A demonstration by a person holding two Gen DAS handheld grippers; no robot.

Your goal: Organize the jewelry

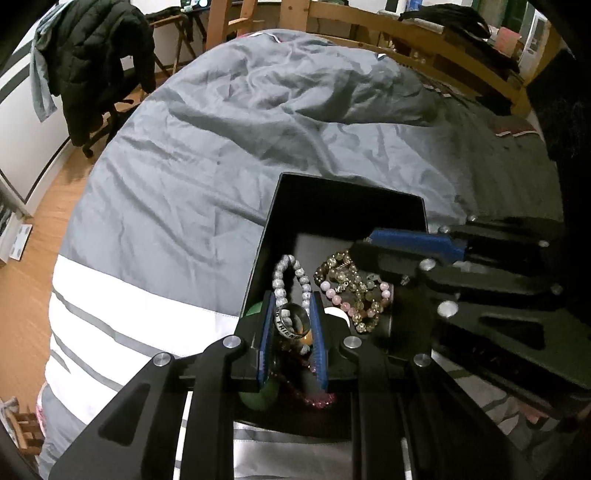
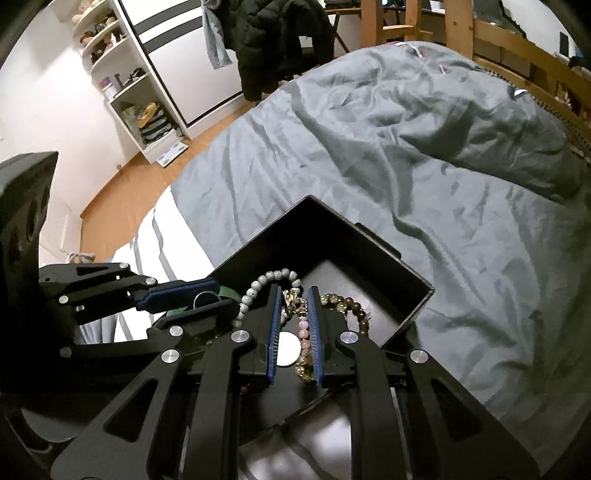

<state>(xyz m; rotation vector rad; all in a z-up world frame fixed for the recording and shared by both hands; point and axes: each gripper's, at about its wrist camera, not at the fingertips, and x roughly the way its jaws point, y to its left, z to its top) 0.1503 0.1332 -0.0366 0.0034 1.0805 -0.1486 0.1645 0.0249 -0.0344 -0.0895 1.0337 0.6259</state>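
Note:
A black open box (image 1: 280,206) sits on the grey bed and holds beaded bracelets. My left gripper (image 1: 293,299) is over the box's near left part, its blue pads closed on a lettered silver ring (image 1: 291,321). A grey-white bead bracelet (image 1: 280,273) lies just beyond it. Pink and amber bracelets (image 1: 351,291) lie to its right. A green bangle (image 1: 258,400) shows below. My right gripper (image 2: 294,291) hangs over the box (image 2: 369,236), its jaws narrowly parted around pink and gold beads (image 2: 303,328); I cannot tell whether it grips them. It also shows in the left wrist view (image 1: 369,242).
The grey duvet (image 1: 229,140) with white stripes covers the bed. A wooden bed frame (image 1: 424,33) runs along the far side. A chair with a black jacket (image 1: 99,55) stands on the wooden floor at left. White shelves (image 2: 129,85) stand by the wall.

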